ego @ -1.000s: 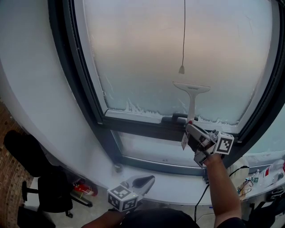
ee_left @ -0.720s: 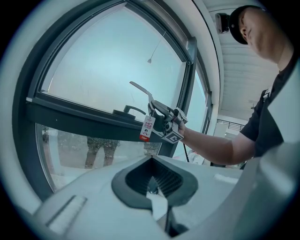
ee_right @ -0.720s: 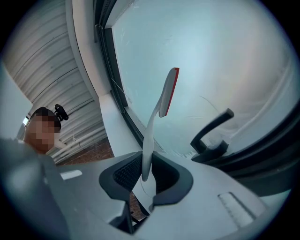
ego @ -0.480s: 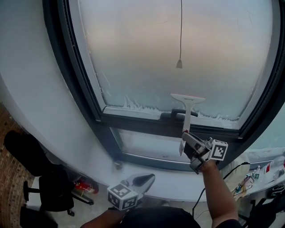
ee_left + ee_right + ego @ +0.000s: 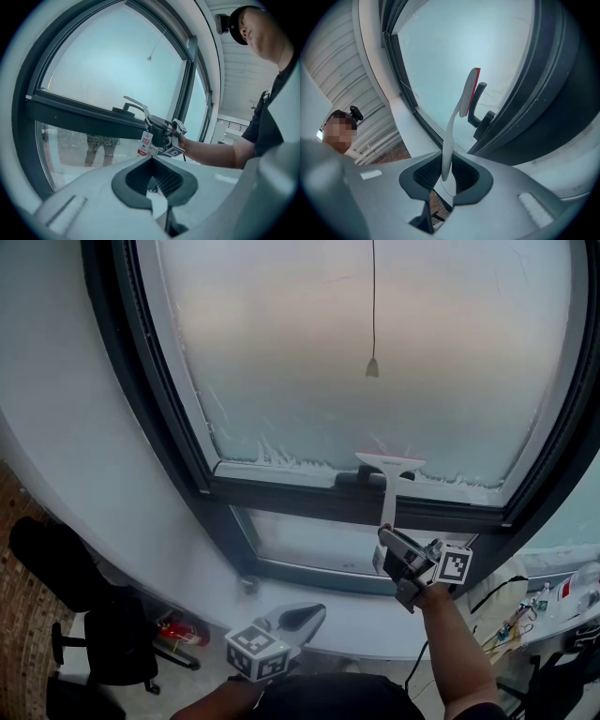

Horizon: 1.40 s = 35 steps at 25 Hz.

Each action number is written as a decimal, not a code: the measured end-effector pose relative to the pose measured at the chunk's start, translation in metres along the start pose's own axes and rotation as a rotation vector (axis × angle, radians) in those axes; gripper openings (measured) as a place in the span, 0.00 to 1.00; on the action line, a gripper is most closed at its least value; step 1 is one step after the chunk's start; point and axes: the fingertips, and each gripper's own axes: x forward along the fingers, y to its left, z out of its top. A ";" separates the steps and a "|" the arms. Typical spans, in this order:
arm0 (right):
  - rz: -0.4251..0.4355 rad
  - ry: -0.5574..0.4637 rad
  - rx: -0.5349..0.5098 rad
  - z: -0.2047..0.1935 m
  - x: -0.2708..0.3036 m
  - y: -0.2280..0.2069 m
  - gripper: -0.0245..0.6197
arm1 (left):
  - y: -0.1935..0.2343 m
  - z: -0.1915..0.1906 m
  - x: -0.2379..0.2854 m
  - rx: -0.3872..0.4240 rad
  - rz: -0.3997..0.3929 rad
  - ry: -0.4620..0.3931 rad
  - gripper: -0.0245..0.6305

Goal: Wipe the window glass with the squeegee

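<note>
Your right tongs [image 5: 389, 542] are clamped on the lower end of the squeegee [image 5: 387, 488], and the right gripper view shows the thin white handle pinched upright between the ribbed pads [image 5: 423, 174]. Gripping that far down looks like a way to gain reach, so the blade can work the glass while your arm stays low. The blade lies level at the very bottom of the upper pane [image 5: 375, 352], its red rubber edge turned toward the glass. It sits just above the dark frame bar [image 5: 281, 495] and right beside the window handle [image 5: 359, 481], which suggests a downward stroke near its end. Your left tongs [image 5: 302, 619] hang low over the white sill [image 5: 178, 549], well apart from the window. Their jaws are together on nothing, so they seem parked out of the way. By count there are two tongs, one squeegee, one window handle, one cord with a pull [image 5: 372, 367] hanging in front of the glass, and two panes, the large upper one and a narrow lower one [image 5: 309, 542].
</note>
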 end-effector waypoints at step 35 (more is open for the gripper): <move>0.075 -0.022 -0.101 0.045 -0.028 0.061 0.17 | -0.013 0.003 0.018 0.008 -0.018 0.006 0.04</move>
